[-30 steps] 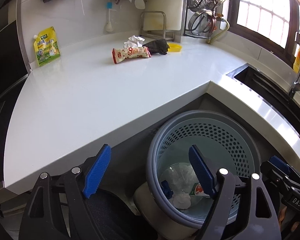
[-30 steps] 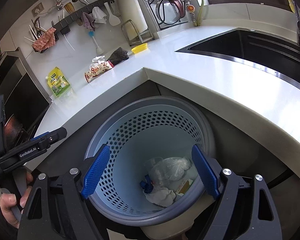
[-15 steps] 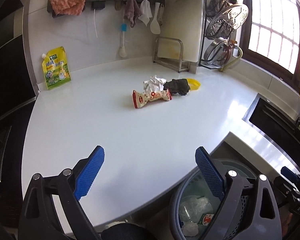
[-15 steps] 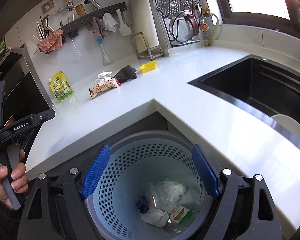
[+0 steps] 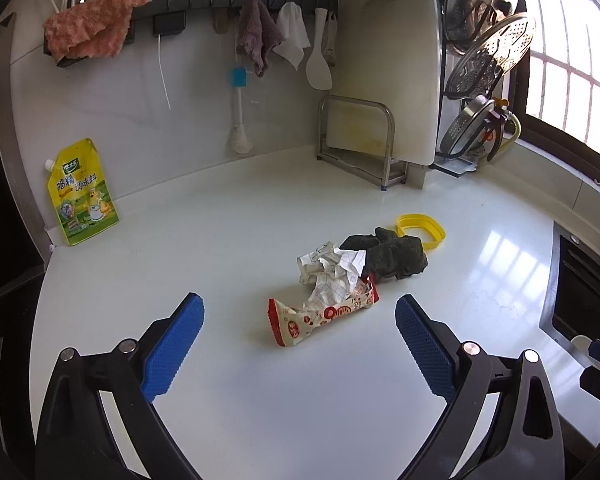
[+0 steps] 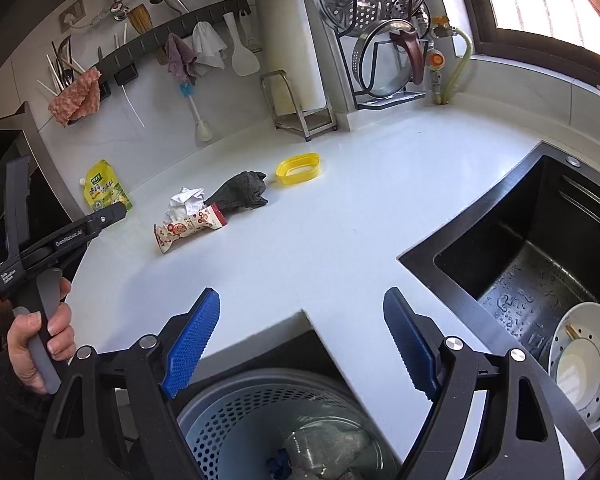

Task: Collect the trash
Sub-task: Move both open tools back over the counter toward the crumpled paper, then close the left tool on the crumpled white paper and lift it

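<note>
On the white counter [image 5: 228, 248] lie a red-and-white snack wrapper [image 5: 324, 314], crumpled white paper [image 5: 332, 270], a dark cloth [image 5: 396, 258] and a yellow plastic ring [image 5: 420, 230]. My left gripper [image 5: 300, 298] hangs over the counter just short of the wrapper, its jaws opening with nothing between them. My right gripper [image 6: 301, 293] is open and empty at the counter's inner corner, above a blue-grey perforated bin [image 6: 236, 412] holding plastic and paper trash. From there the wrapper [image 6: 190, 228] and paper [image 6: 184, 202] lie far left. A hand [image 6: 40, 340] holds the left gripper's handle.
A yellow pouch [image 5: 82, 192] leans on the back wall at the left. A cutting-board rack [image 5: 356, 140] and a lid rack [image 5: 484, 80] stand at the back. A black sink [image 6: 540, 248] with a white plate [image 6: 580, 364] lies to the right.
Both grippers rose from over the bin to counter height. The left one travelled out over the counter toward the wrapper, and its jaws spread wider.
</note>
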A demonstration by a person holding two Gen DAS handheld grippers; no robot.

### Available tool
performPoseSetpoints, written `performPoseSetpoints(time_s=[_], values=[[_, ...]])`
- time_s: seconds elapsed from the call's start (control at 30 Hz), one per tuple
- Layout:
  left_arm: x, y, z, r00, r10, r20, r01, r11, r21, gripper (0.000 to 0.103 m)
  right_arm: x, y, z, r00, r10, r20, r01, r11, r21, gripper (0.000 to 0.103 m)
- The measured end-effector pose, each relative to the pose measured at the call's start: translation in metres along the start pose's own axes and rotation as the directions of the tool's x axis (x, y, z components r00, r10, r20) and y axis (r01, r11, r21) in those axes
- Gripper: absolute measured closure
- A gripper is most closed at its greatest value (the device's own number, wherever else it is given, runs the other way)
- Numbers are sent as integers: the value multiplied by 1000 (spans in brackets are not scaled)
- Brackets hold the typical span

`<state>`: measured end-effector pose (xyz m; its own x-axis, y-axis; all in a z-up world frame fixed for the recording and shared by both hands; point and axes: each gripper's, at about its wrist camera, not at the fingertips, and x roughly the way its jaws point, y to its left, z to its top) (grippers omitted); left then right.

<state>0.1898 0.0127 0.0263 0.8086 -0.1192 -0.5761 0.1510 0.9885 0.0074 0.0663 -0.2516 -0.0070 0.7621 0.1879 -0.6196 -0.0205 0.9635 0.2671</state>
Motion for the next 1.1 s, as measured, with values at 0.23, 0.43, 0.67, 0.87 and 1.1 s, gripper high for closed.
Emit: performPoseSetpoints(time_s=[0.23,0.43,0.67,0.87,1.1], values=[[60,-5,11,998,-3,-70,4,1000,12,8,41,3,20,999,-3,-49,1,1000,-26,23],[88,0,16,992,-17,-124,16,1000,-10,9,67,7,31,997,13,-72,-16,999,-42,23],[96,-5,20,990,-37,-133,37,999,2,27,83,5,38,996,24,-82,-26,999,-19,23],[100,-1,20,985,-69,-157,69,998,-10,62,91,8,43,997,2,-79,-4,1000,-26,23],[98,16,24,988,-59,-140,53,998,-41,88,107,20,63,997,-34,-76,29,997,-69,23]])
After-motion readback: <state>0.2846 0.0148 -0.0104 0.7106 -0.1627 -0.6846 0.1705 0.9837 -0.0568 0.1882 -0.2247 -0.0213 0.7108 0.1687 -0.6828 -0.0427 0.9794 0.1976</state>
